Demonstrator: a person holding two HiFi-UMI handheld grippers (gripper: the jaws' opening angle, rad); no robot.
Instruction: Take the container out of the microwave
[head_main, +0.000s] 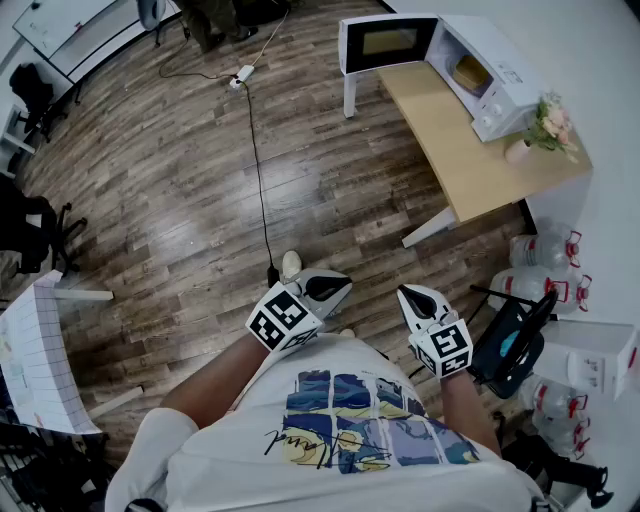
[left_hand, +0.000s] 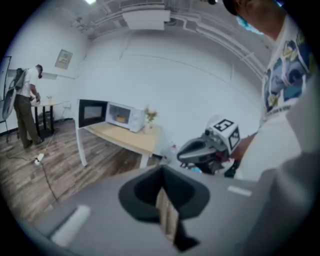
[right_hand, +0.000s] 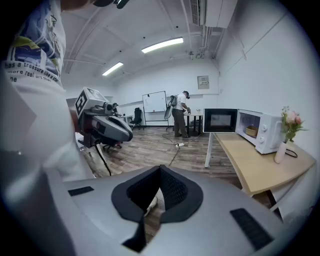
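A white microwave (head_main: 495, 75) stands at the far end of a light wooden table (head_main: 470, 160), with its door (head_main: 388, 42) swung open. Inside sits a yellowish container (head_main: 470, 72), also seen as the container (right_hand: 251, 131) in the right gripper view. My left gripper (head_main: 338, 287) and right gripper (head_main: 410, 296) are held close to my body, far from the table. Both are shut with nothing in them. In the left gripper view the microwave (left_hand: 126, 116) is distant beyond the left gripper (left_hand: 162, 172). The right gripper (right_hand: 160, 170) also points toward the room.
A vase of flowers (head_main: 548, 125) stands beside the microwave. A cable and power strip (head_main: 243, 74) run across the wooden floor. Water bottles (head_main: 545, 250) and a black bag (head_main: 510, 345) lie to the right. A person (right_hand: 179, 114) stands at a far table.
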